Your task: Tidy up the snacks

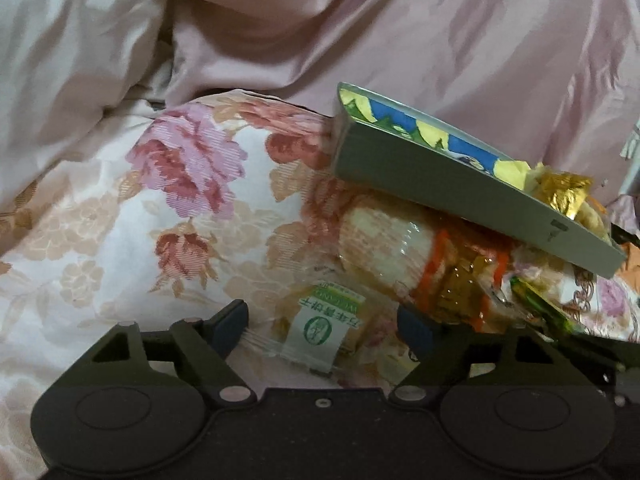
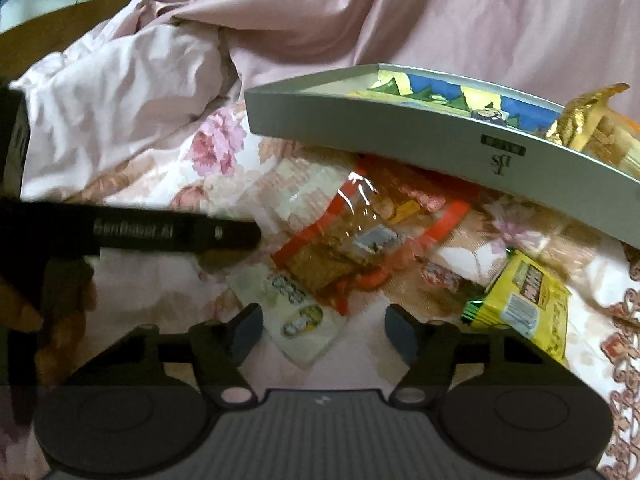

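A grey box tray (image 2: 400, 148) sits tilted on a floral bedspread, propped on snacks. Inside it are a blue-and-yellow packet (image 2: 432, 90) and a gold-wrapped snack (image 2: 588, 120). Partly under its edge lies a clear packet with orange stripes (image 2: 360, 240). A small white-and-green packet (image 2: 296, 312) lies just ahead of my open right gripper (image 2: 324, 330); a yellow packet (image 2: 524, 300) lies to its right. My left gripper (image 1: 323, 324) is open too, its fingers on either side of the white-and-green packet (image 1: 320, 328) without clamping it. The tray (image 1: 460, 188) and the orange-striped packet (image 1: 420, 256) lie beyond.
The floral bedspread (image 1: 180, 208) spreads to the left. A rumpled pink duvet (image 1: 360, 20) rises behind the tray. One of the left gripper's fingers (image 2: 180, 232) reaches in from the left of the right wrist view, with a hand (image 2: 24, 312) below it.
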